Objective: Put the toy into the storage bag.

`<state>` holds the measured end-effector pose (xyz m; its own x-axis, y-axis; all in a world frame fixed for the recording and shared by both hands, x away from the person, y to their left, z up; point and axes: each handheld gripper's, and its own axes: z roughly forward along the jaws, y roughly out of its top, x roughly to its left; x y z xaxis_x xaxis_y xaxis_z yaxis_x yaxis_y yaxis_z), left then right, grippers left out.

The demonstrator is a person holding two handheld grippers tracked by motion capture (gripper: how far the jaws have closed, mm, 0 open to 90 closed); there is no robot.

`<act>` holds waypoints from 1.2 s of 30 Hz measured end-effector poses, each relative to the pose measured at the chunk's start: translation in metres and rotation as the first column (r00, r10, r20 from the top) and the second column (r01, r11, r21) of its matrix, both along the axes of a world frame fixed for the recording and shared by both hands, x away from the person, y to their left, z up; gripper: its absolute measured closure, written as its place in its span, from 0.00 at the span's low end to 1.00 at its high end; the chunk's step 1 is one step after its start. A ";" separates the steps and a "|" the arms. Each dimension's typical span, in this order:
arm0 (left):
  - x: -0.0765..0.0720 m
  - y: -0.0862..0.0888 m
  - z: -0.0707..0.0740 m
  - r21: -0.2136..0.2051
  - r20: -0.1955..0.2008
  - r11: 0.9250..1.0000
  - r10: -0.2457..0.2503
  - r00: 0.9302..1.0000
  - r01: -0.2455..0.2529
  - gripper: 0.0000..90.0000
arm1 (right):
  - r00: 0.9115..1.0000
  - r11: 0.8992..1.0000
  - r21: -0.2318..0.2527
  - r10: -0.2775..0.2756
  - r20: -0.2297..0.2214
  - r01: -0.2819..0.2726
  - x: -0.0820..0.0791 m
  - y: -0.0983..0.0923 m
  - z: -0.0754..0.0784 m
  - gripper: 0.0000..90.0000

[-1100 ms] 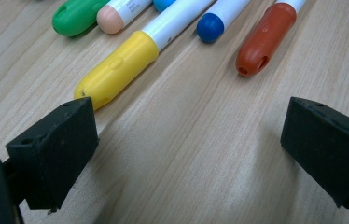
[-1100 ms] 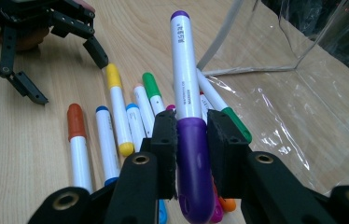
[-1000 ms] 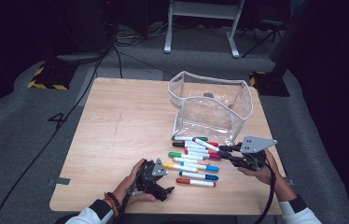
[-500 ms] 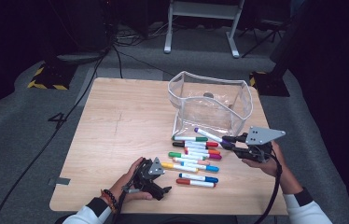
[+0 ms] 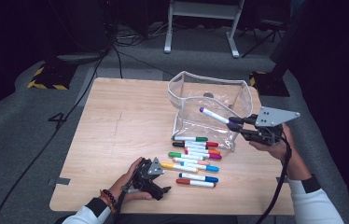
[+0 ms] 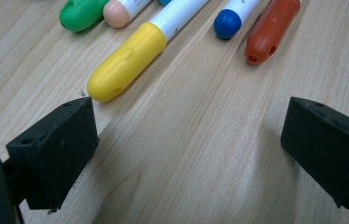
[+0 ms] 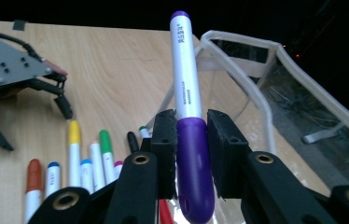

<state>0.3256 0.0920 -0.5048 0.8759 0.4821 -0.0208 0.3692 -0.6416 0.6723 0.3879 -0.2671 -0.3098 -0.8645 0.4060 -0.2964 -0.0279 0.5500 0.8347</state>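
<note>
Your purple-capped white marker (image 5: 214,115) sits clamped by its cap, lifted clear of the table, its body slanting up and away toward the clear plastic zip pouch (image 5: 196,93). That pouch stands upright and open-mouthed on the wooden tabletop, just beyond the marker's purple tail end.

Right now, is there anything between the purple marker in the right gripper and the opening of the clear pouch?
Nothing visible blocks it. The right gripper holds the purple marker by its cap, lifted in front of the clear pouch. The pouch's mouth gapes upward, and the other markers lie low on the table, out of the path.
</note>
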 end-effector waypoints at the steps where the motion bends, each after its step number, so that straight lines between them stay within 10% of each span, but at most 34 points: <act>1: 0.000 0.000 0.000 0.000 0.000 1.000 0.000 1.000 0.000 0.05 | 1.000 1.000 0.002 -0.009 0.008 0.009 0.008 -0.001 0.009 0.82; 20: 0.000 0.000 0.000 0.000 0.000 1.000 0.001 1.000 -0.001 0.05 | 0.987 0.987 -0.096 -0.136 -0.086 0.128 0.090 0.011 0.010 0.82; 36: 0.000 0.000 0.000 0.000 0.000 1.000 0.000 1.000 0.000 0.05 | 0.925 0.948 -0.243 -0.270 -0.268 0.206 0.137 0.016 -0.017 0.82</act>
